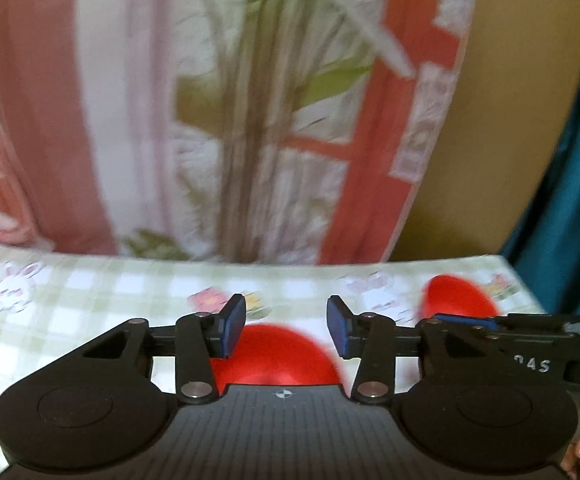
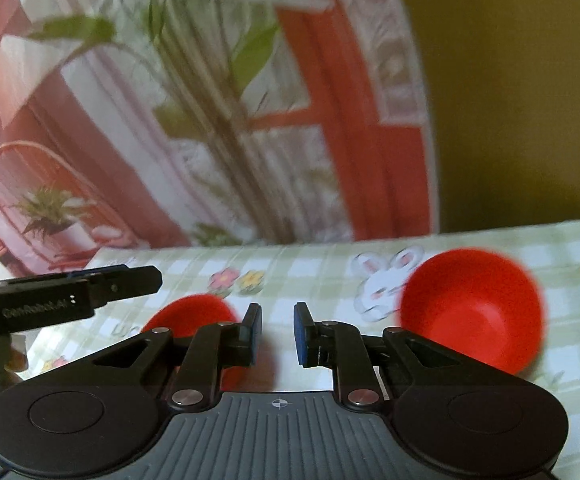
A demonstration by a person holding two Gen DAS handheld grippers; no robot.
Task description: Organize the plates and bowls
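Left wrist view, left gripper [image 1: 286,330] parted, empty, above a red bowl [image 1: 274,356], second red bowl [image 1: 456,296] near the checked tablecloth's [image 1: 90,296] far right edge, right wrist view, right gripper [image 2: 277,334] narrowly parted, empty, bare cloth between both bowls.

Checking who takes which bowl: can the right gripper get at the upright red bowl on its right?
Probably yes: the right gripper is empty, slightly open, and the red bowl sits uncovered on the tablecloth with nothing between.
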